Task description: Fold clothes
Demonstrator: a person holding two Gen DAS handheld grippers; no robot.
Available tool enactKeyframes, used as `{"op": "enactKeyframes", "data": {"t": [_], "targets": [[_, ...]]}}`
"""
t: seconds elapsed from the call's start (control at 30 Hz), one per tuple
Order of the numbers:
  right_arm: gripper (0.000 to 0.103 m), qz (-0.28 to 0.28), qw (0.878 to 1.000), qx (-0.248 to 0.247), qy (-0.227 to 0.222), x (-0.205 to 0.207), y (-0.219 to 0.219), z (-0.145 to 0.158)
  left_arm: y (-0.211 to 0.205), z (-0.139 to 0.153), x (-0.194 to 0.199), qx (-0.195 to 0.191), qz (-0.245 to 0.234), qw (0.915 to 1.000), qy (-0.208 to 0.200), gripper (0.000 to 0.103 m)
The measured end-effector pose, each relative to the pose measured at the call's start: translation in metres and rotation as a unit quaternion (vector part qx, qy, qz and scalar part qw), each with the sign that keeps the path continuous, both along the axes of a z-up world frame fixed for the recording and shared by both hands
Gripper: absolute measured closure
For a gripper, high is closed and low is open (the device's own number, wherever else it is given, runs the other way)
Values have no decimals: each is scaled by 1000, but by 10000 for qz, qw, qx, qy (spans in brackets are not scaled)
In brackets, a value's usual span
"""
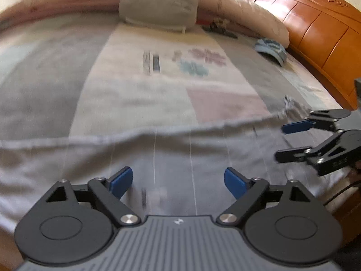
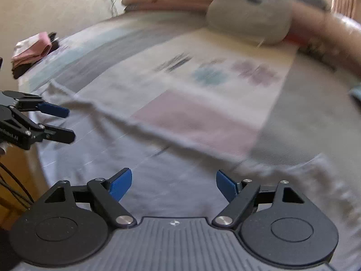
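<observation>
Soft, even daylight fills both views, with a bright glare patch at the upper right of the right wrist view. Motion blur smears the bedding; fisheye distortion bends the edges, corners vignetted dark.

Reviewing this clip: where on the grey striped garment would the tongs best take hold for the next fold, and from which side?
Probably the far hem of the grey striped garment, the raised edge lying across the bedsheet. Come from the near side, over the cloth, one of the open tongs toward each end: left tongs, right tongs. That edge is free and slightly lifted, so the pads could pinch it.

Grey cushion (image 1: 158,6) at bed's far side — wooden headboard (image 1: 315,29), blue cap (image 1: 271,49) beside it.
</observation>
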State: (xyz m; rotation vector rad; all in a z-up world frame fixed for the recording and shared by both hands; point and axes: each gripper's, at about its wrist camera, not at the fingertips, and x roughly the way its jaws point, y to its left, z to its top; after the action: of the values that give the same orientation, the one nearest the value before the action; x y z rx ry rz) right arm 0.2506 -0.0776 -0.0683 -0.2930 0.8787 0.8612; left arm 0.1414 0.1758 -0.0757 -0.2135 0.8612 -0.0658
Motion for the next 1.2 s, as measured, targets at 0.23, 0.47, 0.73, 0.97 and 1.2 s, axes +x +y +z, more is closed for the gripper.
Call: {"op": "enactKeyframes", "data": {"t": [0.23,0.47,0.73,0.97,1.2], "targets": [[8,-40,9993,-376,-42,-3,17,-14,-7,13,3,-353,-143,9990,-243,10],[5,-183,9983,-548,56,1,21,-12,50,4,11,-525,829,9949,-254,10],[0,-548,9963,-649,118,-2,23,-16,110,1,-23,-644,1818,9804,-396,10],[0,-758,9939,-792,136,-1,33,-17,118,-11,-34,-424,1849,9807,-473,9],[0,-922,9919,-859,179,-2,37,-17,99,-3,-38,-270,1443,9867,-693,5]]}}
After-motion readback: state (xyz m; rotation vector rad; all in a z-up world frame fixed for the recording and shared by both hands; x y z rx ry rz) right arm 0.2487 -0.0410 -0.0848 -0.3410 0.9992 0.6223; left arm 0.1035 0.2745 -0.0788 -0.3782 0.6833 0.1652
